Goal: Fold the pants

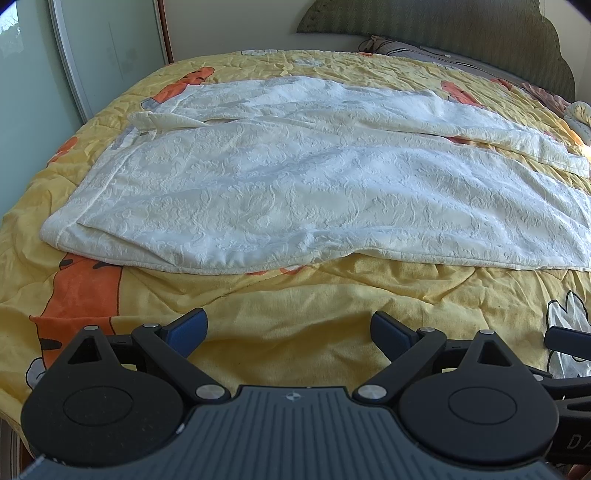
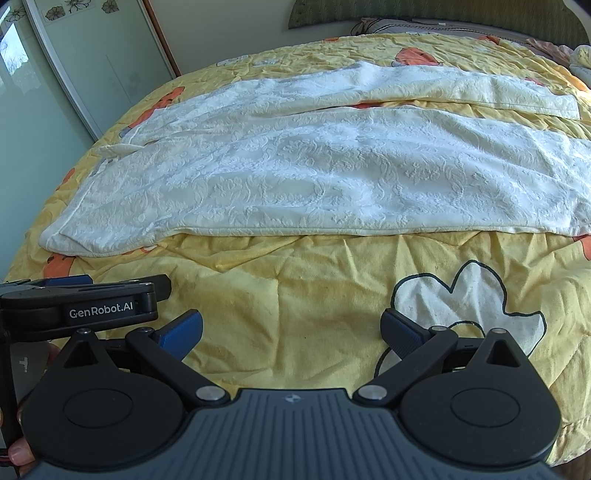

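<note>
Both grippers, left (image 1: 290,326) and right (image 2: 291,328), hang spread wide and empty over the quilt (image 2: 295,295), short of the pants (image 1: 295,184), which lie flat across the bed, legs apart, likely laid out so one leg can fold over the other.

I see my left tool (image 1: 290,328) at the bottom of the frame, its blue-padded fingers (image 1: 186,330) spread wide over the yellow quilt (image 1: 295,314), holding nothing. Cream textured pants (image 1: 280,184) lie flat across the middle, waistband at the left, legs running right. A green headboard (image 1: 461,33) fills the upper right.
</note>
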Action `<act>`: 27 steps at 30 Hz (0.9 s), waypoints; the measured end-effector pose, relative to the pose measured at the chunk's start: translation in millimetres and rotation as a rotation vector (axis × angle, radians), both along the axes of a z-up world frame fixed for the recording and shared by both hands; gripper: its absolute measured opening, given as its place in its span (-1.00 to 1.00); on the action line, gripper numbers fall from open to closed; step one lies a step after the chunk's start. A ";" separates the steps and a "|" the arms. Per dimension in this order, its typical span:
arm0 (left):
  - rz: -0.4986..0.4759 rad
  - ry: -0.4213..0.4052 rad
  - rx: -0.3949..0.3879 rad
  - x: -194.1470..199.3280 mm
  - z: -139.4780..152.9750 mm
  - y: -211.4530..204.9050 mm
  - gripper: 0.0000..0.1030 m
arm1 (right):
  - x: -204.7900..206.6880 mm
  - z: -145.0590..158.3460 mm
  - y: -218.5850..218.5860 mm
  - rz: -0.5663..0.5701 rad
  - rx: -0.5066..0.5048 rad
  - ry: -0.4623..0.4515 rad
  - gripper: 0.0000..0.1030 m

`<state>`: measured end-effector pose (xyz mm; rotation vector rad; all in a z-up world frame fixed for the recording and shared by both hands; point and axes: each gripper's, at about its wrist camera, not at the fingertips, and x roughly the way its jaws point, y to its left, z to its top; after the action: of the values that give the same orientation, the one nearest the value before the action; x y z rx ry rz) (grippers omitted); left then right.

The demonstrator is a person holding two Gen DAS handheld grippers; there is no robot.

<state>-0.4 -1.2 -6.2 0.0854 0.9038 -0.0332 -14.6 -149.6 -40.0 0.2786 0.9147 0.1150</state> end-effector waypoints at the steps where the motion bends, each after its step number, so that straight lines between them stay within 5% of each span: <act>1: 0.000 0.000 0.000 0.0 0.0 0.0 0.88 | -0.1 0.0 -0.1 0.000 0.000 0.000 1.00; 23: 0.004 -0.002 0.008 1.6 -4.7 2.0 0.88 | 0.9 -1.4 -2.0 -0.004 0.007 -0.003 1.00; 27: 0.000 -0.011 -0.011 7.4 1.4 7.0 0.88 | 9.4 7.0 -6.2 0.036 0.028 -0.058 1.00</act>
<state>7.1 5.8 -4.8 0.0751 0.8921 -0.0374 -5.2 -155.8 -33.0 0.2831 0.8614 0.1688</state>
